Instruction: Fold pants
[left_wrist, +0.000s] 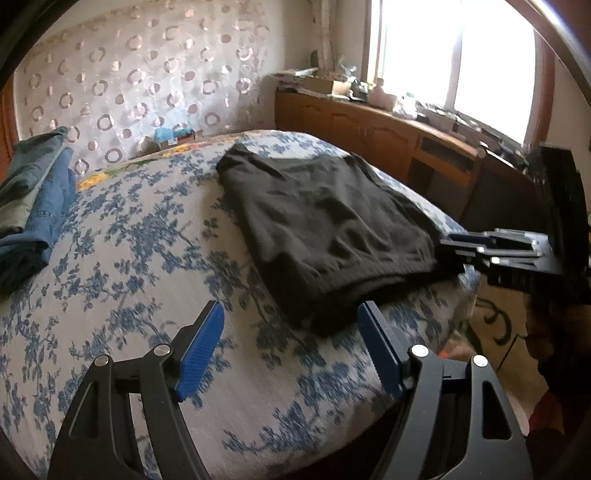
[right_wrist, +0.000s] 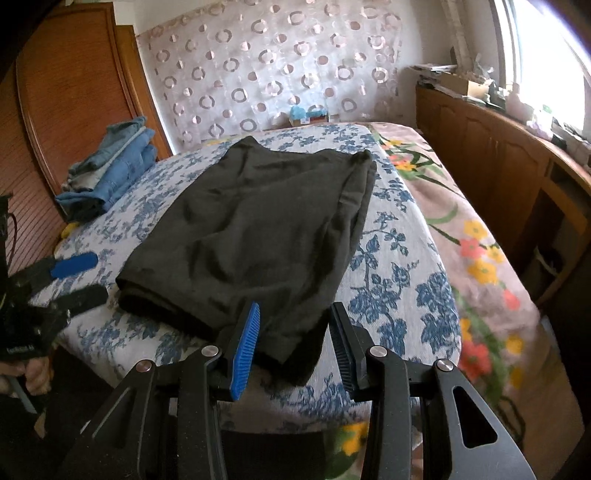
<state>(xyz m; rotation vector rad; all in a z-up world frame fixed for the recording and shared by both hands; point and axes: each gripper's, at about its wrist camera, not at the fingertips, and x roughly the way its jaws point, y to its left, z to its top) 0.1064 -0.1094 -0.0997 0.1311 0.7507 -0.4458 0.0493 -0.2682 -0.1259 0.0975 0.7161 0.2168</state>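
We see a bed (right_wrist: 402, 258) under a white spread with blue flowers. Dark folded pants (right_wrist: 255, 229) lie flat on it, straight ahead of our right claw (right_wrist: 293, 345), their near corner between its fingers. A stack of folded jeans (right_wrist: 110, 166) sits far left of that claw.
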